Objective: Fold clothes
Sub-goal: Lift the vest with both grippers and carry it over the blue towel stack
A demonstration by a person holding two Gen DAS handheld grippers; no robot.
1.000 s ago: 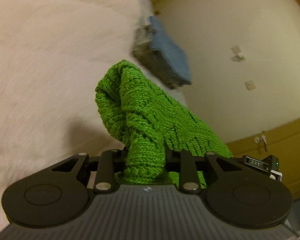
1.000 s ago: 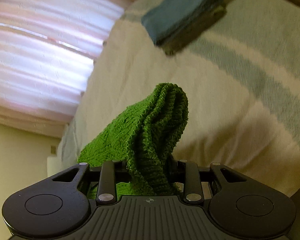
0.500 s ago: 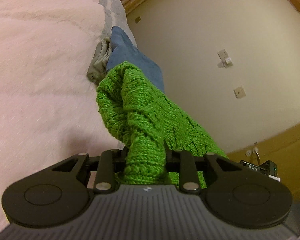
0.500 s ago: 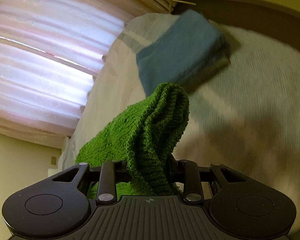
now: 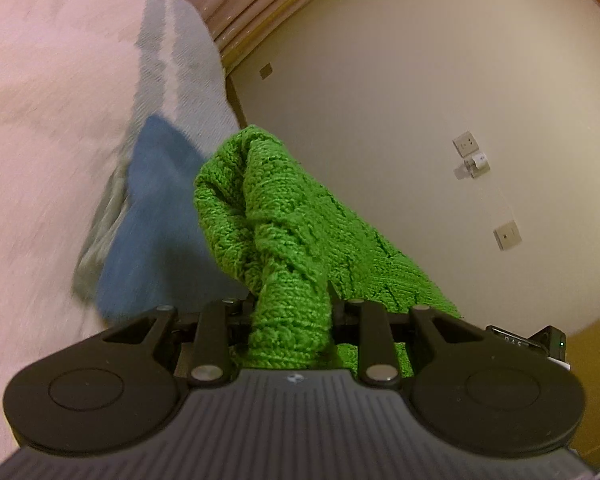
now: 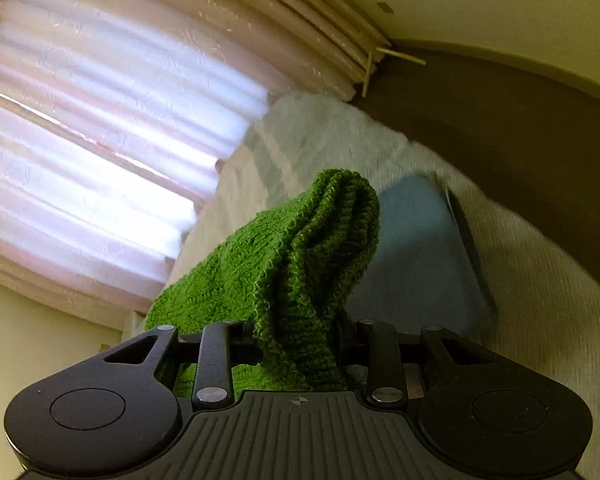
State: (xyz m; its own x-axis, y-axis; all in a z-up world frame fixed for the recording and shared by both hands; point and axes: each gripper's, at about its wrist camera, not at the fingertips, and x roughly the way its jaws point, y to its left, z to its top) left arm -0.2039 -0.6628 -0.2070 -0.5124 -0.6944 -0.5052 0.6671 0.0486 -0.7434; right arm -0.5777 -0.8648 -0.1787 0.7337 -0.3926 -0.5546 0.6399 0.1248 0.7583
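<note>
Now both grippers, left (image 5: 292, 308) and right (image 6: 300, 320), jaws clamped on the bunched green knitted garment (image 5: 276, 232), have carried it across the bed (image 5: 40, 140) to the folded blue stack (image 5: 156, 216) near its far corner, likely for stacking.

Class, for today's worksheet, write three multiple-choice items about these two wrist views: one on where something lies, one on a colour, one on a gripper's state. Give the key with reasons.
1. Where does the folded blue cloth lie?
A. on the bed
B. on the floor
C. hung on the wall

2. What colour is the knitted garment?
A. red
B. green
C. white

3. What is the state of the left hand-held gripper?
A. open and empty
B. shut on the knitted garment
C. shut on the blue cloth

Key: 1 A, the folded blue cloth rests on the bed; 2 B, the knitted garment is bright green in both views; 3 B, the left hand-held gripper has the knit bunched between its closed jaws.
</note>
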